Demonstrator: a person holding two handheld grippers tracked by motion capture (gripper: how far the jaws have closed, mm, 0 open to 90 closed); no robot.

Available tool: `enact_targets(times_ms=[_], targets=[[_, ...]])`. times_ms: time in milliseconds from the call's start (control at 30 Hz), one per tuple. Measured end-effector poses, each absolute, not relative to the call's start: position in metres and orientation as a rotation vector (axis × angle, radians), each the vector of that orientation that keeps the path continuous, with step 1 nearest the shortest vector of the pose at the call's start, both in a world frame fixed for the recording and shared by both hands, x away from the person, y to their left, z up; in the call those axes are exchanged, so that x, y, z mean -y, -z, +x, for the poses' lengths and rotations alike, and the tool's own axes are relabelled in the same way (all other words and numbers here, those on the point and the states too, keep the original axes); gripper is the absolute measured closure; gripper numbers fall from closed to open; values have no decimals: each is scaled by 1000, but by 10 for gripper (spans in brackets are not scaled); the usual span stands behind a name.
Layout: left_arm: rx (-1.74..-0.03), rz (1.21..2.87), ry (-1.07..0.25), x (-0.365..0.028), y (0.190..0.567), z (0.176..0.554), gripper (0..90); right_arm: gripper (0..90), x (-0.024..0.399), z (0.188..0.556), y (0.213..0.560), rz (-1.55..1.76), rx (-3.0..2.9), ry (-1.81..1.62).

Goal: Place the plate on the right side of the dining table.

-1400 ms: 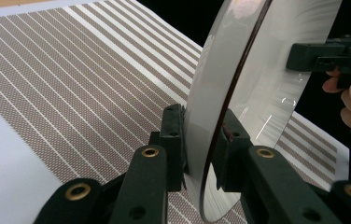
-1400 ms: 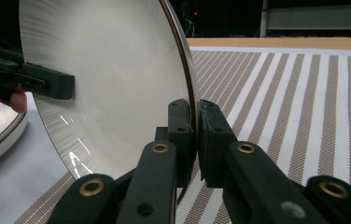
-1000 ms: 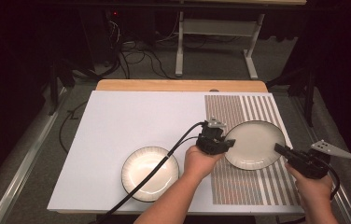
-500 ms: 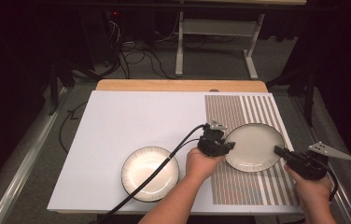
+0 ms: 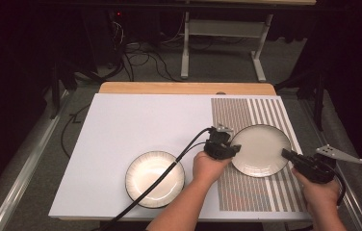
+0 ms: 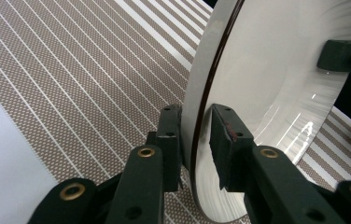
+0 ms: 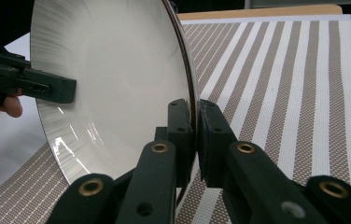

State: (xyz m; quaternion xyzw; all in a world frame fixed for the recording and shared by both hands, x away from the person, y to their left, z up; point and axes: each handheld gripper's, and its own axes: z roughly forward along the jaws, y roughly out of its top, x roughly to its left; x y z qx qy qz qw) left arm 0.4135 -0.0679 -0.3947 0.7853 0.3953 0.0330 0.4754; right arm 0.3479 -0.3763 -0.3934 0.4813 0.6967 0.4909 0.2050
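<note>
Right gripper (image 7: 196,116): I'm seeing its two black jaws clamping the near rim of the held plate (image 5: 261,150), pads pressing on both faces of the rim; in the high view this gripper (image 5: 289,155) is sitting at the plate's right edge, in my right hand (image 5: 319,192).
Left gripper (image 6: 197,135): I'm seeing its jaws straddling the opposite rim; one pad is lying against the underside, while the pad on the plate's inner face is showing a thin gap, so I'm reading it as loosened, not pinching. In the high view it (image 5: 234,148) is at the plate's left edge, in my left hand (image 5: 208,166).
Table (image 5: 135,120): I'm looking at a white top with a wooden strip along the far edge.
Striped mat (image 5: 246,110): it is lying on the right part of the table, brown and white stripes running away from me.
Held plate: white with a dark rim, it is sitting between the two grippers over the striped mat; both gripper views are showing it tilted, its far side raised off the mat.
Second plate (image 5: 155,178): it is resting flat on the white surface, left of my left hand and well apart from the held plate, with the left gripper's cable (image 5: 169,171) crossing over it.
</note>
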Motion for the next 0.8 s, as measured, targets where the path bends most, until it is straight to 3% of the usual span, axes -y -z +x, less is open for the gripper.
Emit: enact_targets(times_ms=[367, 567, 800], targets=[[-1005, 1916, -134, 73, 396, 418, 719, 866, 375, 352, 394, 1350, -1927, -1349], [-976, 1927, -220, 68, 387, 414, 577, 862, 372, 355, 394, 1358, -1918, -1326], [-879, 1882, -298, 37, 366, 396, 472, 860, 370, 357, 393, 1365, -1919, -1307]])
